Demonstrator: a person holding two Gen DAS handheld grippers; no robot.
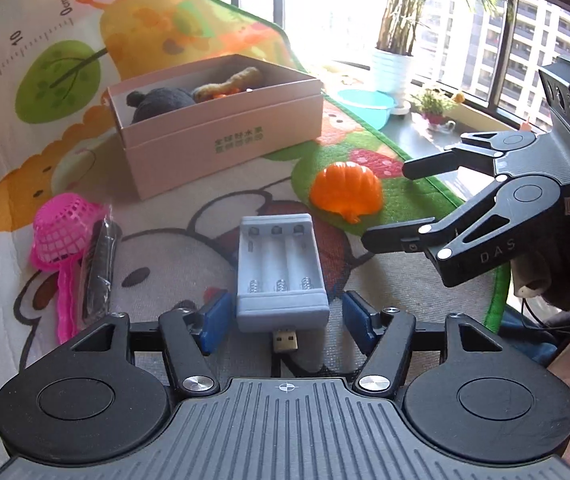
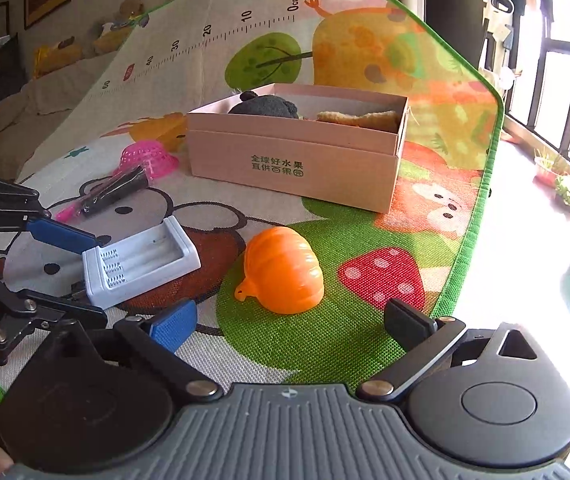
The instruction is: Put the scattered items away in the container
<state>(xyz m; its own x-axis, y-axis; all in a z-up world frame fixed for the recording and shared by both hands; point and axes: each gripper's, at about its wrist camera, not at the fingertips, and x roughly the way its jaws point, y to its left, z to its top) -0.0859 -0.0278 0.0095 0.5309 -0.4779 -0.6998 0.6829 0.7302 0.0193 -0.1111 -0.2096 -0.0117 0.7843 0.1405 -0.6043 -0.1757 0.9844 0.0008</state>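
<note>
A pink cardboard box [image 1: 221,142] [image 2: 297,160] sits on the play mat and holds a dark plush toy [image 1: 161,102] and a tan plush item [image 1: 231,82]. A grey battery charger [image 1: 283,270] [image 2: 141,260] lies on the mat between the open fingers of my left gripper [image 1: 283,320] [image 2: 81,266], which straddle its near end without squeezing it. An orange toy pumpkin [image 1: 347,192] [image 2: 283,270] lies just ahead of my open, empty right gripper [image 2: 289,322] [image 1: 393,202]. A pink strainer [image 1: 63,228] [image 2: 147,158] and a black packaged item [image 1: 99,268] [image 2: 115,192] lie to the left.
The colourful play mat [image 2: 365,320] ends in a green border at the right. Beyond it are a windowsill with a potted plant [image 1: 395,68], a teal bowl [image 1: 367,106] and small flower pots. A sofa with cushions [image 2: 45,92] stands at the left.
</note>
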